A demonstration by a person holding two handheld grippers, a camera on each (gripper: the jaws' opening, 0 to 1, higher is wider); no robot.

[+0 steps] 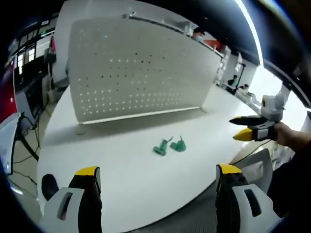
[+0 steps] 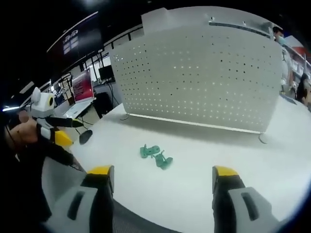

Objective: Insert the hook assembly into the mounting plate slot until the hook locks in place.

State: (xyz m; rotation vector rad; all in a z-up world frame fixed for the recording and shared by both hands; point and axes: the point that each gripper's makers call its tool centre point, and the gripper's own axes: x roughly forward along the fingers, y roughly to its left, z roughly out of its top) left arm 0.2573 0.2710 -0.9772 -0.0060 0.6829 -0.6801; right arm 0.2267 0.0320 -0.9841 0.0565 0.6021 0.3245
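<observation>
Two small green hook pieces [image 1: 163, 146] [image 1: 178, 145] lie close together on the white table, in front of the upright white perforated mounting plate [image 1: 136, 68]. My left gripper [image 1: 158, 175] is open, back from the hooks near the table's front edge, with nothing between its jaws. My right gripper [image 1: 245, 128] comes in from the right, held off the table. In the right gripper view the same hooks [image 2: 149, 151] [image 2: 163, 160] lie before the plate [image 2: 204, 68]. The right gripper [image 2: 161, 174] stands open and empty, and the left gripper [image 2: 56, 130] hovers at the left in a hand.
The round white table [image 1: 121, 179] has its curved front edge just ahead of my jaws. The plate stands on small feet [image 2: 262, 138]. A grey chair back [image 1: 257, 167] sits at the table's right edge. Monitors [image 2: 82, 85] and desks with people lie beyond.
</observation>
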